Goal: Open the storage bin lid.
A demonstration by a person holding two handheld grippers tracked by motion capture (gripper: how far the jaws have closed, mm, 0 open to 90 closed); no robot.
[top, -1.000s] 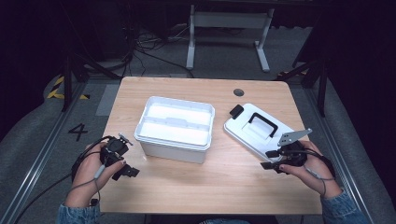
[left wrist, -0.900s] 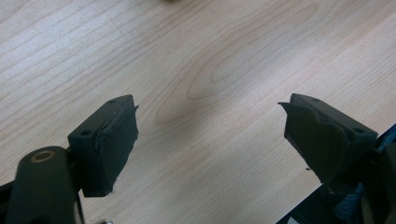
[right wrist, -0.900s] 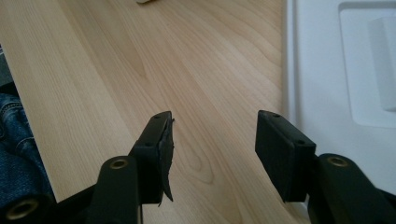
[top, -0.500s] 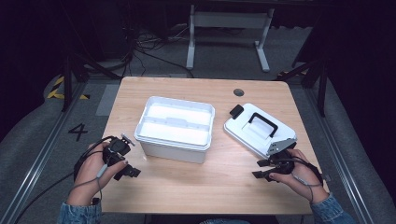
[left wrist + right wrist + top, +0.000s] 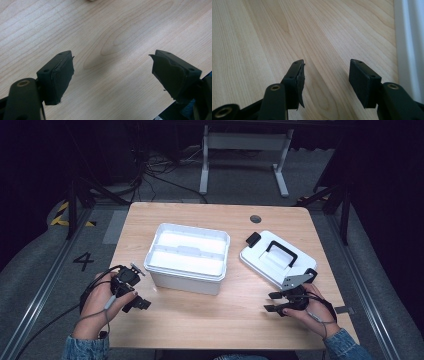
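Observation:
An open white plastic box stands in the middle of the wooden table. Its white lid, with a black handle and black latches, lies flat to the right of the box. My left gripper is held low over the table at the box's front left corner, jaws wide open and empty. My right gripper hovers just in front of the lid, pointing left, also open with nothing between its jaws. A white plastic edge runs along the right of the right gripper view.
A small dark round grommet sits in the table near its far edge. Bare wood lies between the two grippers along the table's front. A white metal frame and cables are on the floor beyond the table.
My right gripper has drawn back from the lid's near edge toward the table's front and a little left. The left gripper has hardly moved.

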